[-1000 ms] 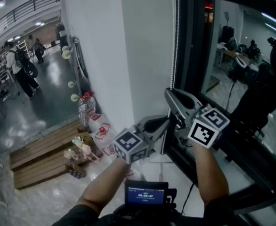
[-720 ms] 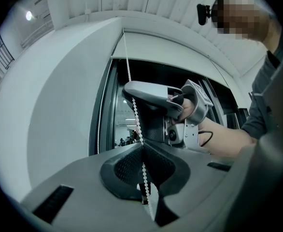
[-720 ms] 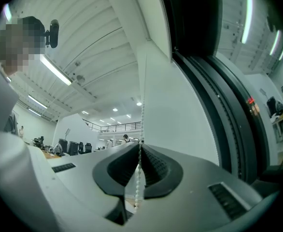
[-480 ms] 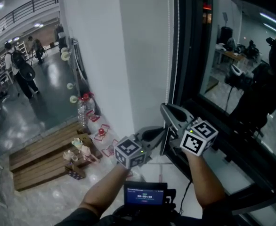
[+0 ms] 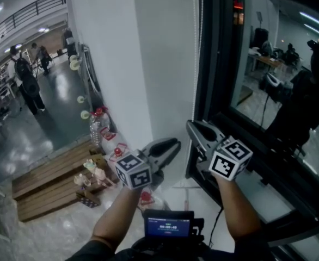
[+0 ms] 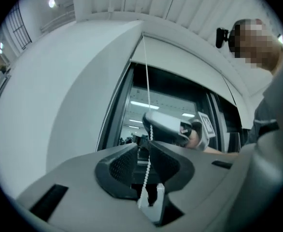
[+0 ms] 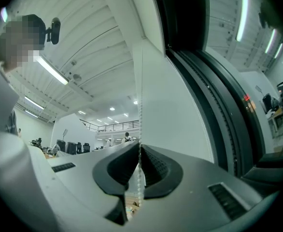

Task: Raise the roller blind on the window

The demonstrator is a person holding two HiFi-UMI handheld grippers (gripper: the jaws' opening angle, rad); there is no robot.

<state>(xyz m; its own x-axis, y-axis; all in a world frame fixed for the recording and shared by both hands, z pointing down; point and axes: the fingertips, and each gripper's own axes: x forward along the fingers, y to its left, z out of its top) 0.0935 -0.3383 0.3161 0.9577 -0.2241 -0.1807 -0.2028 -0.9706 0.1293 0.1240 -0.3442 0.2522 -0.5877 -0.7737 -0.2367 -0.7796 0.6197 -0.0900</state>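
White wall (image 5: 121, 64) fills the middle of the head view, with a dark window frame (image 5: 214, 64) to its right and a glossy floor (image 5: 56, 124) far below to the left. The blind's bead chain (image 5: 198, 48) runs down the frame's edge there as a thin line, which passes out of sight at the grippers.

The gripper views show what happens at the jaws. In the right gripper view, the right gripper (image 7: 140, 149) is clamped on the bead chain (image 7: 140, 120), which rises taut along the wall. In the left gripper view, the left gripper (image 6: 141, 146) has just been opening; its jaws stand apart with the chain (image 6: 146, 81) hanging in the gap, not pressed by the pads. The right gripper (image 6: 173, 127) shows just above, on the same strand.

From the head, the left gripper (image 5: 167, 145) sits lower and left of the right gripper (image 5: 197, 130). The blind's fabric cannot be picked out for certain.

Below lie a wooden pallet (image 5: 50, 184) and a water bottle (image 5: 96, 126), and people (image 5: 26, 86) stand far off. A small screen (image 5: 169, 224) sits at the bottom edge.
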